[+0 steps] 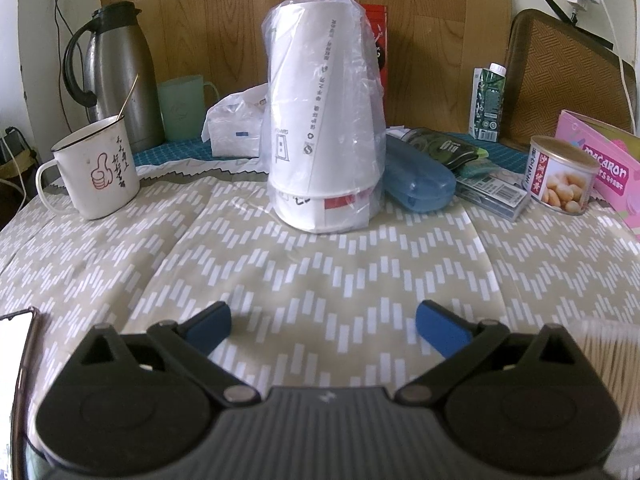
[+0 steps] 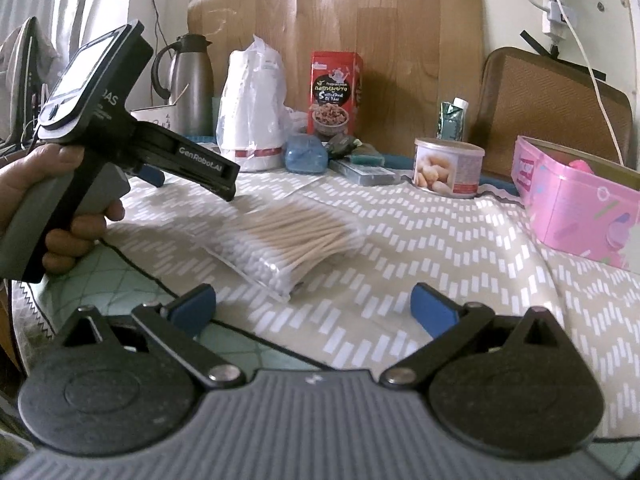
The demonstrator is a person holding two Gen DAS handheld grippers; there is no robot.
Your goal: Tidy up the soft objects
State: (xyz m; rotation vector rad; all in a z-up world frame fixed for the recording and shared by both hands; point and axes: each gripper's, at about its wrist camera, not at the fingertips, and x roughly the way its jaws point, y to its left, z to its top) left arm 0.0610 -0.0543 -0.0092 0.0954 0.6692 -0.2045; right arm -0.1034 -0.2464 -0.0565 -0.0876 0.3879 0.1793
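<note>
A desk under a beige chevron cloth fills both views. In the left wrist view, a stack of white paper cups in a clear bag stands upright at centre frame, a steel flask at upper left, an enamel mug below it, and a tin at right. In the right wrist view, a clear bag of cotton swabs lies flat at centre on the cloth, a pink box at right. The left hand-held gripper and the right hand-held gripper both hover with blue fingers spread, gripping nothing.
</note>
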